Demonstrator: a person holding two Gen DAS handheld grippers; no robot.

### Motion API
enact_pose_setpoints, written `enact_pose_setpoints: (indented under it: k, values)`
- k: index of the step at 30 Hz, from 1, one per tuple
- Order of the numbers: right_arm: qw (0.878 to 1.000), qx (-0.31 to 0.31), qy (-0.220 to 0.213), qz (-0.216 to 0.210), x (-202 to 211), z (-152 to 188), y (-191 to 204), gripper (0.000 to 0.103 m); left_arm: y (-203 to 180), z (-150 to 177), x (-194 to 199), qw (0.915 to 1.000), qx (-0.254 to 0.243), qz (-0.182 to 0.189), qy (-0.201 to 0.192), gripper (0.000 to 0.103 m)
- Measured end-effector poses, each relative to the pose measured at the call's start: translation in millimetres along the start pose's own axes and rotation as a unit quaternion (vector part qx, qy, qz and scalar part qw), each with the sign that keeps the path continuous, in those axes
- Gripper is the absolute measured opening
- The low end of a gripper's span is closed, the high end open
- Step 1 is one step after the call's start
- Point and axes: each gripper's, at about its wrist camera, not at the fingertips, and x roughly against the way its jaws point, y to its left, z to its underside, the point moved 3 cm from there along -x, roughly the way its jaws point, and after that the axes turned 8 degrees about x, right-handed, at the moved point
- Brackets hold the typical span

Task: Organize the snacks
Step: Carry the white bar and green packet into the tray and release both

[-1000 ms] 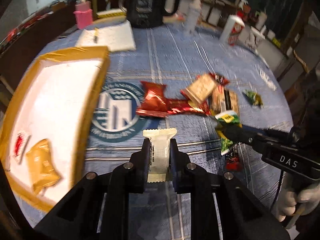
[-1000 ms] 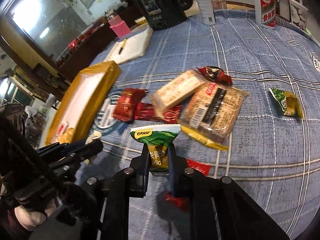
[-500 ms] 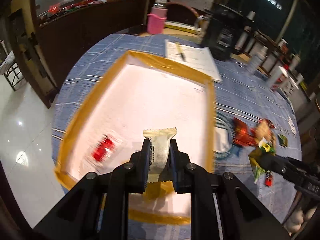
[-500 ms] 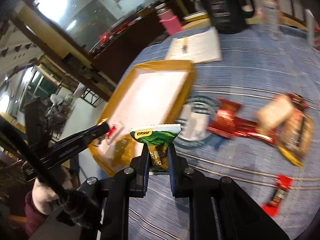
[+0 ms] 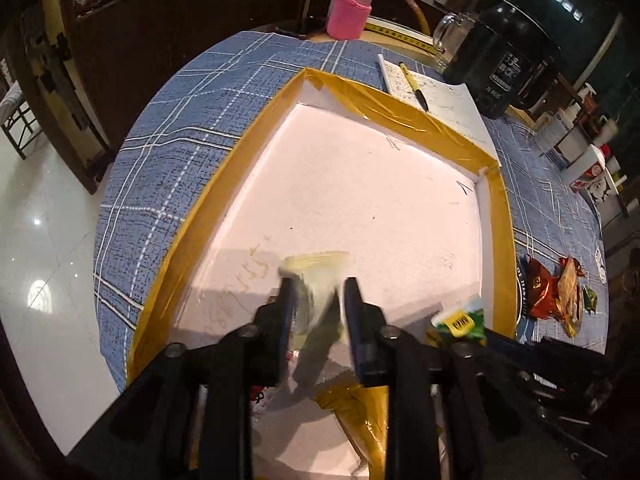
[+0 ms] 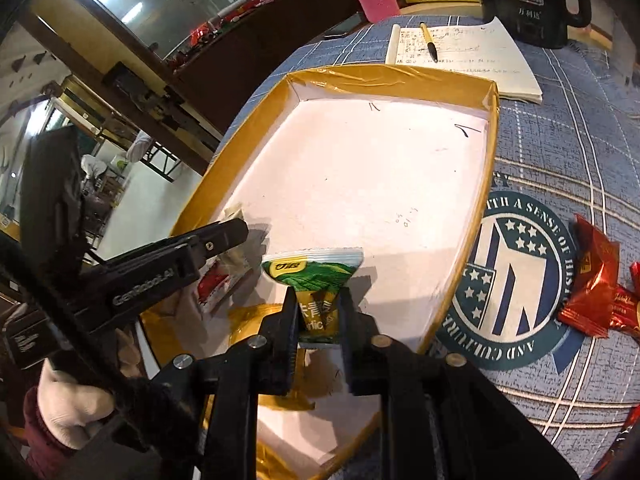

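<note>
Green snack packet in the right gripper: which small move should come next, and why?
Probably open the right gripper and drop the green packet. It already hangs over the white floor of the tray, where the left gripper has just been opening around its pale packet.

Setting: a lived-in dining or common room rather than a lab. Round bench (image 5: 168,148) under a blue plaid cloth printed with a round emblem (image 6: 516,276). Dark wooden sideboard (image 5: 168,28) behind it, mirror or glazed panel (image 6: 132,4) above. Glossy pale tiled floor (image 5: 36,216). Everyday clutter on the bench: pink-sleeved flask (image 5: 352,8), black electric kettle (image 5: 516,44), notepad with pen (image 6: 460,56), bottles (image 5: 588,168) at the far edge
</note>
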Motion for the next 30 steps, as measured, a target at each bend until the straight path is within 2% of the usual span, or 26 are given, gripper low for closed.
enact_pose_setpoints:
  k: [2, 3, 6, 10, 12, 15, 26, 28, 30]
  values:
    - [1.0, 0.004, -0.007, 0.004, 2.9, -1.3, 1.8, 0.019, -0.2, -0.7, 2.9, 1.0, -0.002, -0.008, -0.005, 0.057]
    - [1.0, 0.005, -0.011, 0.005, 5.4, -2.5, 2.4, 0.019, -0.9, -1.1, 5.3, 0.9998, -0.002, -0.015, -0.008, 0.061]
    - [1.0, 0.006, -0.023, 0.011, 16.7, -3.7, 1.1, 0.019, -7.3, -1.3, 13.4, 0.9993, -0.004, -0.037, -0.011, 0.065]
    - [0.999, -0.006, -0.038, 0.013, 38.7, 3.5, -10.2, 0.019, -26.8, 9.0, 30.8, 0.9969, -0.031, -0.067, -0.026, 0.066]
    - [0.999, -0.014, -0.046, 0.018, 53.7, 12.0, -18.3, 0.02, -41.7, 18.6, 44.8, 0.9928, -0.052, -0.098, -0.046, 0.066]
    - [0.998, -0.025, -0.055, 0.026, 74.7, 29.5, -32.2, 0.02, -64.4, 34.4, 62.6, 0.9879, -0.074, -0.12, -0.064, 0.066]
    - [0.991, -0.101, -0.077, 0.051, 135.7, 92.2, -101.0, 0.02, -142.4, 81.5, 81.5, 0.9805, -0.135, -0.126, -0.069, 0.066]
    - [0.988, -0.111, -0.086, 0.063, 147.9, 100.6, -112.6, 0.02, -152.7, 87.4, 81.1, 0.9805, -0.139, -0.122, -0.066, 0.066]
    - [0.984, -0.115, -0.102, 0.095, 160.7, 107.5, -124.0, 0.02, -159.7, 91.9, 80.9, 0.9806, -0.141, -0.12, -0.064, 0.066]
